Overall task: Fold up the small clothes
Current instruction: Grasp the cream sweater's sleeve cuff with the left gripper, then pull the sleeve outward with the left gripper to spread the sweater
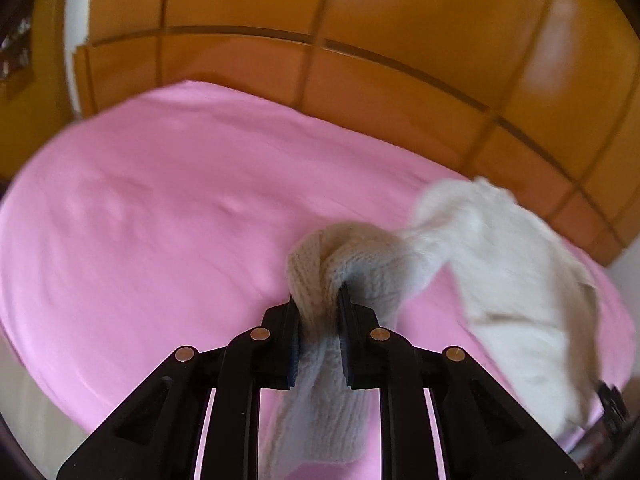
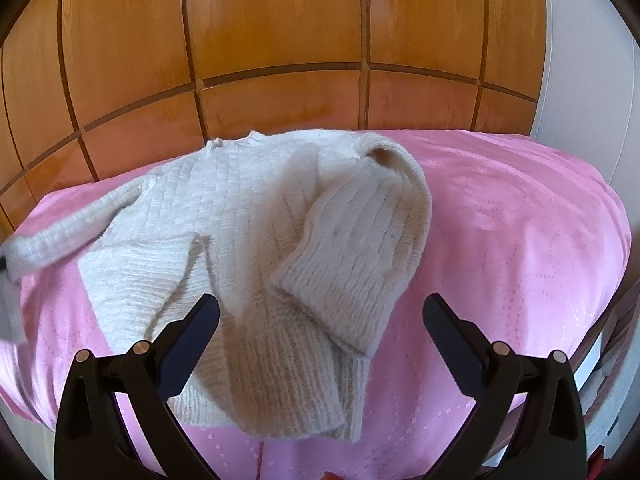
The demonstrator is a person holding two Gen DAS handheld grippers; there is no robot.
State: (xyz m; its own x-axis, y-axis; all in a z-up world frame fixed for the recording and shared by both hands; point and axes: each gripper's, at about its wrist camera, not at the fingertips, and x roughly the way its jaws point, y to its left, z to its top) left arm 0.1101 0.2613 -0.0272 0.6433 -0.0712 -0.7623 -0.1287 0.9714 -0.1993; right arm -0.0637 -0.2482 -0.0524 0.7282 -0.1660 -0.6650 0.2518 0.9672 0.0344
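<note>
The sweater (image 2: 248,248) lies on the bed (image 2: 520,232), toward the bed's left half in the right wrist view, with the wooden panelled wall (image 2: 280,40) behind it. One sleeve (image 2: 344,264) is folded across the sweater's front, its cuff toward the near edge of the bed. The other sleeve (image 2: 60,236) stretches off the sweater's left side, lifted above the bed, and ends between the left tongs (image 1: 318,312), which pinch it. The right tongs (image 2: 320,320) hover spread just before the sweater's near hem, one finger on either side of the folded cuff.
</note>
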